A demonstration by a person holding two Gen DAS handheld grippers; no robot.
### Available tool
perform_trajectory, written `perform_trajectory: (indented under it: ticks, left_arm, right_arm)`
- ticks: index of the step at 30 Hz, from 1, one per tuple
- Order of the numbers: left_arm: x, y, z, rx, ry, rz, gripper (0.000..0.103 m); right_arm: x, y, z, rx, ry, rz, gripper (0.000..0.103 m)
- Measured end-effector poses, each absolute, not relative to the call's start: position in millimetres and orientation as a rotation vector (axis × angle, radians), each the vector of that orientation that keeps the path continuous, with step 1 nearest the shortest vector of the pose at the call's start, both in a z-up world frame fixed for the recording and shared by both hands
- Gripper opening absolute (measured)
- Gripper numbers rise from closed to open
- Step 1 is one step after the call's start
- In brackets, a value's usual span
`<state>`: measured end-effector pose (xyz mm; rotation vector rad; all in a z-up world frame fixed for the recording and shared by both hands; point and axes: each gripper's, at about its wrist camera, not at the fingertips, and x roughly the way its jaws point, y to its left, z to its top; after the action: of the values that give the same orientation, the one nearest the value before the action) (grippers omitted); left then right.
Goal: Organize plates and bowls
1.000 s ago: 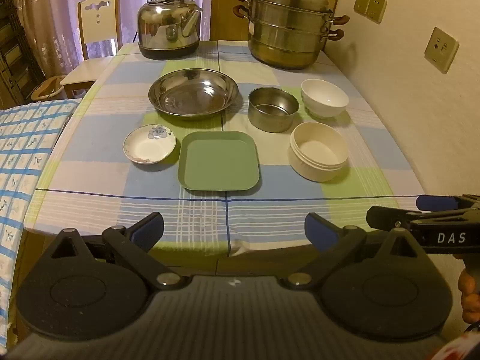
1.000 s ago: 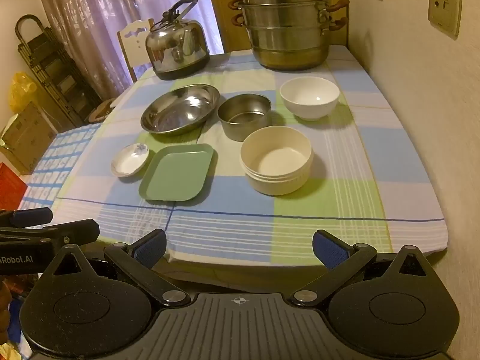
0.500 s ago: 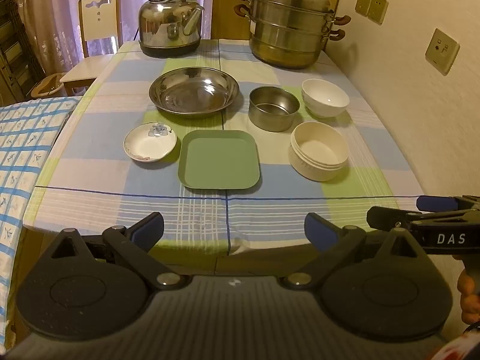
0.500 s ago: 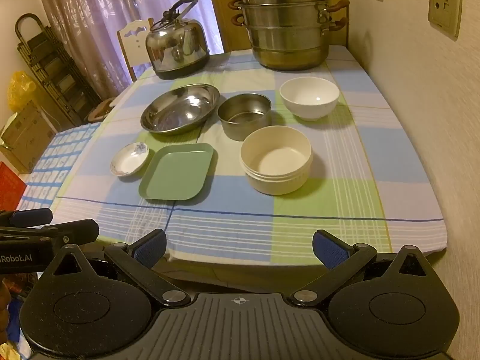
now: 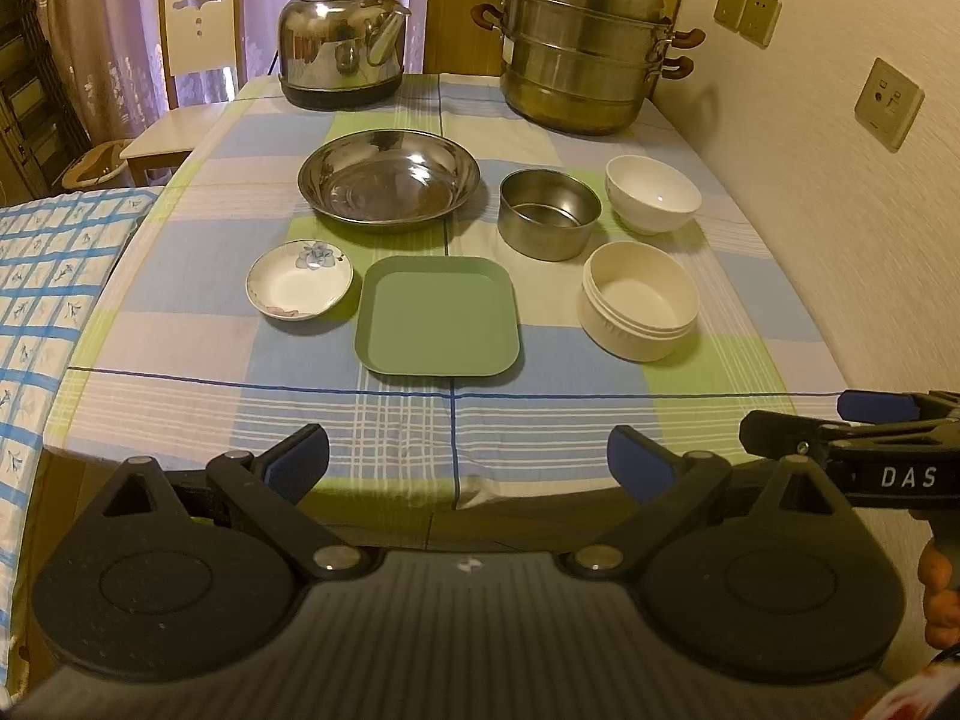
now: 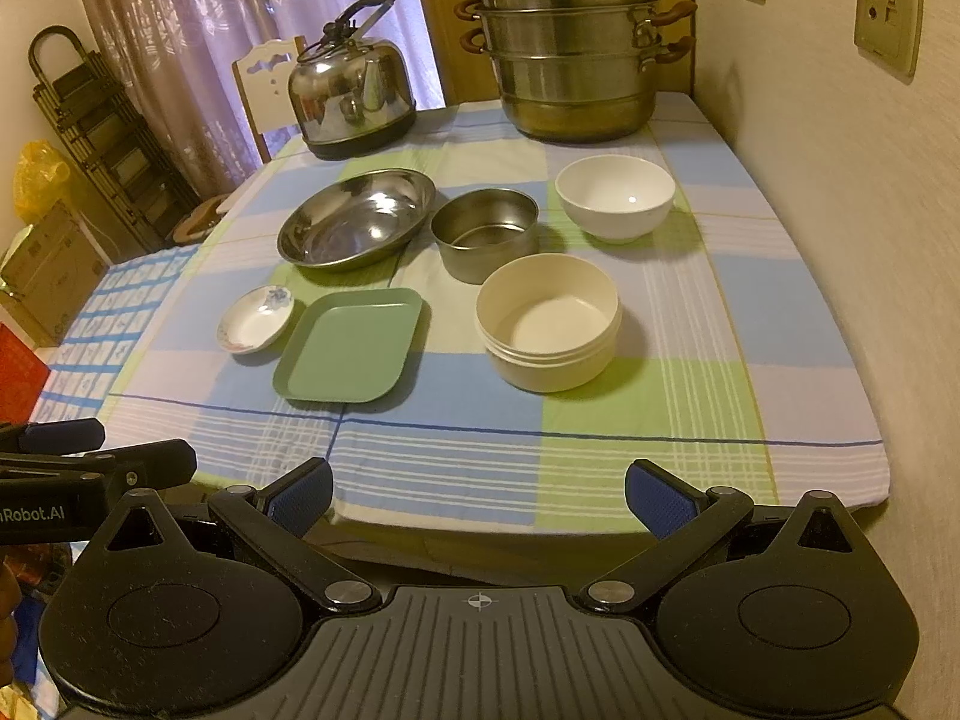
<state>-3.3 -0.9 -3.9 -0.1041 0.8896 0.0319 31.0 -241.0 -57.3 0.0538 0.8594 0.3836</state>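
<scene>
While both our left gripper (image 5: pixel 468 459) and right gripper (image 6: pixel 478 495) hang wide open, empty, off the table edge (image 5: pixel 384 483), dishes sit unsorted: green plate (image 5: pixel 437 324) and cream bowl (image 5: pixel 638 299) nearest, likely first picks.

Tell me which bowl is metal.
The steel bowl, straight-walled, between the wide steel plate and the white ceramic bowl. The cream bowl in front looks like plastic.

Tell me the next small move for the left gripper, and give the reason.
Probably ease the left gripper forward over the table edge toward the small floral dish. Both grippers are open and empty, held short of the tablecloth, and nothing is stacked yet. The dish lies nearest the left side, beside the green square plate, which looks like a natural base for it.
</scene>
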Motion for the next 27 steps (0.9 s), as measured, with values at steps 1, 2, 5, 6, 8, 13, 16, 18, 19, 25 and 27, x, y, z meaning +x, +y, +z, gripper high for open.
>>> perform_trajectory:
  ticks: [1, 2, 5, 6, 8, 13, 16, 18, 19, 25, 27]
  left_arm:
    - [-3.2, -0.8, -4.2, -0.104, 0.889, 0.032, 0.099]
    - [-3.1, -0.5, -4.2, -0.104, 0.89, 0.032, 0.099]
    - [3.6, 2.1, -7.2, -0.111, 0.897, 0.033, 0.098]
    - [3.7, 1.7, -7.4, -0.111, 0.898, 0.033, 0.098]
    - [4.3, 1.5, -7.4, -0.112, 0.899, 0.033, 0.097]
    - [4.3, 1.6, -7.5, -0.113, 0.899, 0.034, 0.097]
    - [4.4, 1.7, -7.5, -0.113, 0.9, 0.033, 0.097]
    - [4.3, 1.7, -7.7, -0.113, 0.9, 0.032, 0.097]
    - [4.4, 1.6, -7.8, -0.113, 0.9, 0.032, 0.097]
    - [5.1, 0.7, -7.7, -0.113, 0.901, 0.032, 0.097]
    - [5.2, 0.5, -7.9, -0.114, 0.902, 0.032, 0.097]
  right_arm:
    - [31.0, -240.8, -57.3, 0.054, 0.859, 0.384, 0.103]
    - [31.0, -240.7, -57.3, 0.053, 0.859, 0.383, 0.103]
    - [30.8, -240.3, -57.3, 0.053, 0.859, 0.383, 0.103]
    - [30.8, -240.2, -57.3, 0.052, 0.859, 0.383, 0.103]
    - [30.7, -239.9, -57.3, 0.053, 0.859, 0.383, 0.103]
    - [31.0, -240.2, -57.2, 0.052, 0.859, 0.382, 0.103]
    - [31.3, -240.4, -57.1, 0.051, 0.859, 0.382, 0.103]
    - [31.5, -240.7, -57.1, 0.052, 0.86, 0.382, 0.103]
    - [31.5, -240.7, -57.0, 0.052, 0.86, 0.382, 0.103]
    - [31.9, -241.9, -57.3, 0.052, 0.86, 0.382, 0.103]
    - [32.0, -242.3, -57.4, 0.052, 0.86, 0.382, 0.103]
